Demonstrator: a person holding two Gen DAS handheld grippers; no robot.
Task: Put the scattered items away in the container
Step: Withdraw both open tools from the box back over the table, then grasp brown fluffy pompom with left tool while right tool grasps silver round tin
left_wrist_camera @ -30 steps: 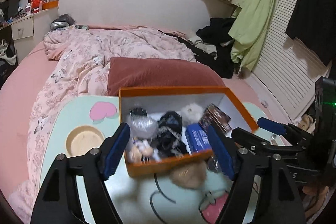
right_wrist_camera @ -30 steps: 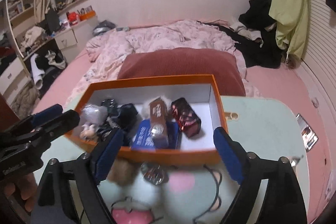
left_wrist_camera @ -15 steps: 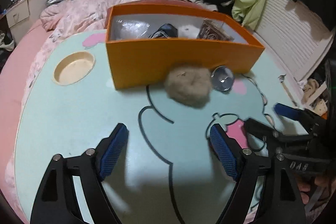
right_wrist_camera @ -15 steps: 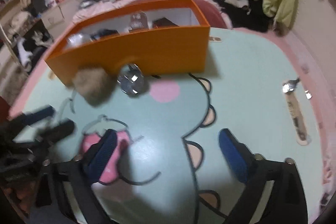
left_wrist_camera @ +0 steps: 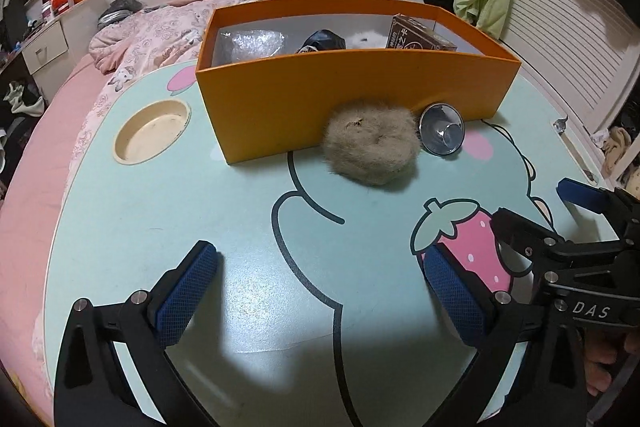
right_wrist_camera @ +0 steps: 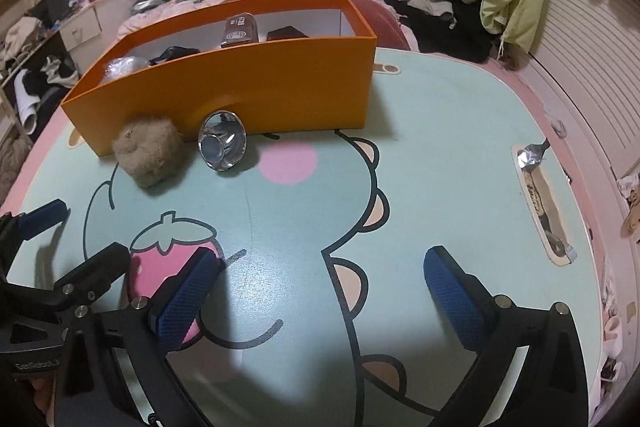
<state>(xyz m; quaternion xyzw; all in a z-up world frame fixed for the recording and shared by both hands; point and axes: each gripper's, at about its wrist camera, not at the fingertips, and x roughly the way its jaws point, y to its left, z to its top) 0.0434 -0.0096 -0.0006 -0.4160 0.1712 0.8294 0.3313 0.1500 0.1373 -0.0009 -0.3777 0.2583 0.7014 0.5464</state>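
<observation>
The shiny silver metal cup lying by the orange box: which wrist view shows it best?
The right wrist view. The shiny silver metal cup lies nearer the centre there, its open mouth and inner base plain to see. In the left wrist view it appears smaller, beside the fluffy beige pompom, against the orange cardboard box.

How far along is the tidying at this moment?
Mostly done: several items, including a brown packet, already sit in the orange box. Nothing is in hand: left tool and right tool are open and empty. Left: fluffy ball and silver cup.
</observation>
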